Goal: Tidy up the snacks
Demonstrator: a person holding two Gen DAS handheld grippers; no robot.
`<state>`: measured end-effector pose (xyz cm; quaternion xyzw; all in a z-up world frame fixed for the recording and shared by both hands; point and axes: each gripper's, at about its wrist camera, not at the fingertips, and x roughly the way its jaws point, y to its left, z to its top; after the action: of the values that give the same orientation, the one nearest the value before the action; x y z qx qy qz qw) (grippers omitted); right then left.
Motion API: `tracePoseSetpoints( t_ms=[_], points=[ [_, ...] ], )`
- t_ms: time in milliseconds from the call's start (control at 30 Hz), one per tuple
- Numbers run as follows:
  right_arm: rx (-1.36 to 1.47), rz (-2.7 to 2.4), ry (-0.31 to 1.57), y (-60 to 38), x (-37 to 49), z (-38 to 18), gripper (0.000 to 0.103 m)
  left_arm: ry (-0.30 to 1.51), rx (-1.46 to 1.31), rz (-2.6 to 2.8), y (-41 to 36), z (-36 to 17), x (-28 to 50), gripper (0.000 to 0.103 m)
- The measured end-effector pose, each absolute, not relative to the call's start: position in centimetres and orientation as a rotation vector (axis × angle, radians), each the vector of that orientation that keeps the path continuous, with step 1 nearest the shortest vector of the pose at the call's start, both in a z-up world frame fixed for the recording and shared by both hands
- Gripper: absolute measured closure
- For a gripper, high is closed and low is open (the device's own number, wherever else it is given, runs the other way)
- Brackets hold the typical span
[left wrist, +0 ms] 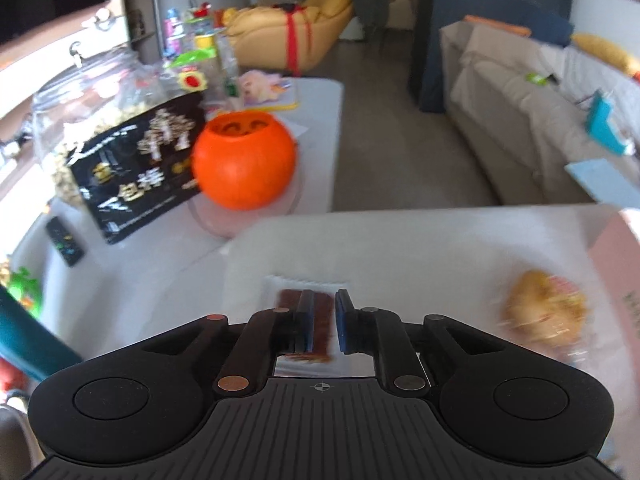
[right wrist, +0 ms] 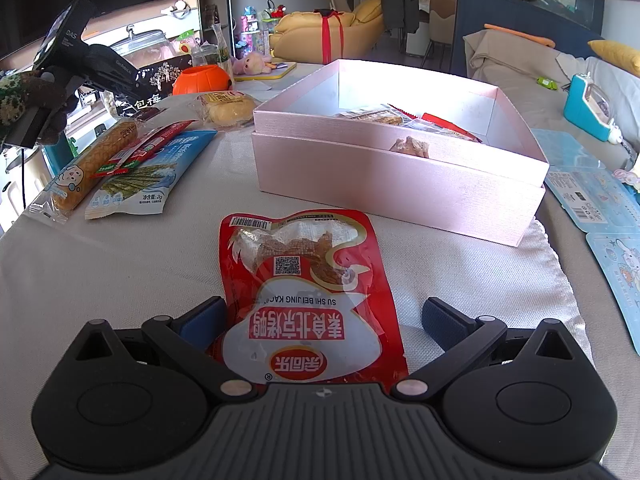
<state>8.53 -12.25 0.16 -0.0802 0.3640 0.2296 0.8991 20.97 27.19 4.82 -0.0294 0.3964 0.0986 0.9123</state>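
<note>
My left gripper (left wrist: pixel 323 312) is shut on a clear packet with a dark brown strip (left wrist: pixel 316 320), held above the white table. A wrapped bun (left wrist: pixel 544 312) lies blurred to its right. In the right wrist view, my right gripper (right wrist: pixel 322 320) is open, its fingers on either side of a red snack pouch (right wrist: pixel 308 292) lying flat on the cloth. Behind it stands an open pink box (right wrist: pixel 400 176) with several snacks inside. At left lie a long bread roll packet (right wrist: pixel 92 160), a red sausage pack (right wrist: pixel 140 148), a blue seaweed packet (right wrist: pixel 140 180) and a wrapped bun (right wrist: pixel 226 108).
An orange pumpkin bucket (left wrist: pixel 244 160), a black snack bag (left wrist: pixel 140 168) and a glass jar (left wrist: pixel 92 92) stand at the back left. Blue cards (right wrist: pixel 592 188) lie right of the box. A grey sofa (left wrist: pixel 520 120) is beyond the table.
</note>
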Motion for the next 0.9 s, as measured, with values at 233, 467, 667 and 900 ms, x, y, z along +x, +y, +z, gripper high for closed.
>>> tracePoseSetpoints(
  t_ms=[233,467,667,900],
  points=[
    [-0.165,0.476,0.754,-12.2,8.5,0.2,0.000,0.872,-0.083,0.106,26.7,3.2,21.6,0.044],
    [-0.165,0.475,0.754,-12.3,8.5,0.2,0.000,0.845,-0.040,0.137,26.7,3.9,21.9,0.045],
    [-0.165,0.475,0.754,-12.2,8.5,0.2,0.000,0.893,-0.072,0.190,28.0,2.6,22.6,0.044],
    [-0.165,0.475,0.754,-12.2,8.5,0.2,0.000,0.862,-0.133,0.185,28.5,2.9,22.0,0.050]
  ],
)
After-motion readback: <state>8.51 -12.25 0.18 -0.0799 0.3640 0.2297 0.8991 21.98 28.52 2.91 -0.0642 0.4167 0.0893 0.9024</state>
